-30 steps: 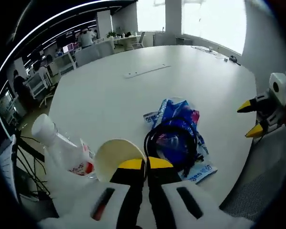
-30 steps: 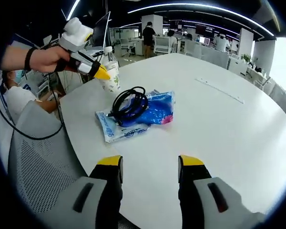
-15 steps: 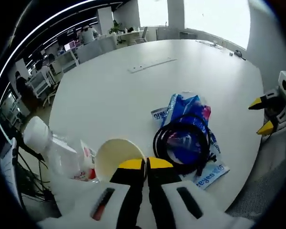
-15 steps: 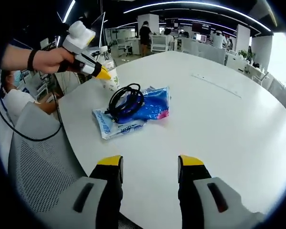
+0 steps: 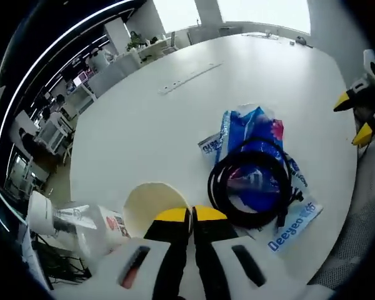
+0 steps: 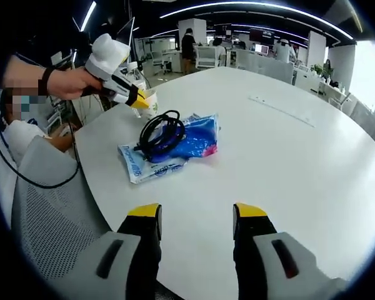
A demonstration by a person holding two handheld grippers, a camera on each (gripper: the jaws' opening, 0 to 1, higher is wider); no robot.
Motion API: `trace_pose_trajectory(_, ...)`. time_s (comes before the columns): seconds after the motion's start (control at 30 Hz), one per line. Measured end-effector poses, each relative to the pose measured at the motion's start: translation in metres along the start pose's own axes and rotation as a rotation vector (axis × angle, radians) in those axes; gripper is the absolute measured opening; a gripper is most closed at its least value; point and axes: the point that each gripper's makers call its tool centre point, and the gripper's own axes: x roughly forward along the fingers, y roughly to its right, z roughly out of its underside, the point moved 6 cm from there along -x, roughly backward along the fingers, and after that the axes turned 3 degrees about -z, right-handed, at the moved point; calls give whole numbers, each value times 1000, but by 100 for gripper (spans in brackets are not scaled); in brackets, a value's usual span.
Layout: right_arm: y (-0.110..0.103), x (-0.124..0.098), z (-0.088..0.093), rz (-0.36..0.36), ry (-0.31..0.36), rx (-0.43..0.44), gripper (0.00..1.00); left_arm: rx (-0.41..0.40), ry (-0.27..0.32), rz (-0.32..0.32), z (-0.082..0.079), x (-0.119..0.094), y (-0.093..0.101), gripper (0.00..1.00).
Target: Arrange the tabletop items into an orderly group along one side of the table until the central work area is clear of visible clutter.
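Observation:
My left gripper (image 5: pixel 190 215) is shut on the rim of a cream paper cup (image 5: pixel 147 203); in the right gripper view a hand holds this left gripper (image 6: pixel 137 100) over the cup (image 6: pixel 152 100) at the table's near-left edge. Beside the cup a clear plastic bottle (image 5: pixel 81 219) with a white cap appears to lean over. A coiled black cable (image 5: pixel 253 184) lies on blue packets (image 5: pixel 253 134) and a white Deeyeo packet (image 5: pixel 294 225); the same cable (image 6: pixel 162 134) and blue packets (image 6: pixel 197 140) lie ahead of my right gripper (image 6: pixel 197 215). It stands open with nothing between its jaws, over the table's edge.
The round white table (image 6: pixel 287 162) has a thin flat strip (image 6: pixel 281 110) set in it farther out. A grey mesh chair (image 6: pixel 50 212) stands at the near-left edge, with a seated person (image 6: pixel 19 134) behind it. Office desks and people fill the background.
The left gripper view has risen and tipped down with the cup fixed at its tips; the bottle has slid lower left in it. The right gripper stays open, almost still.

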Motion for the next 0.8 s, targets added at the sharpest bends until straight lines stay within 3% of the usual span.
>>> trace_pose_trajectory(0.8, 5, -1, -7, 13, 4, -8, 44, -32, 12, 30, -5, 9, -3, 2)
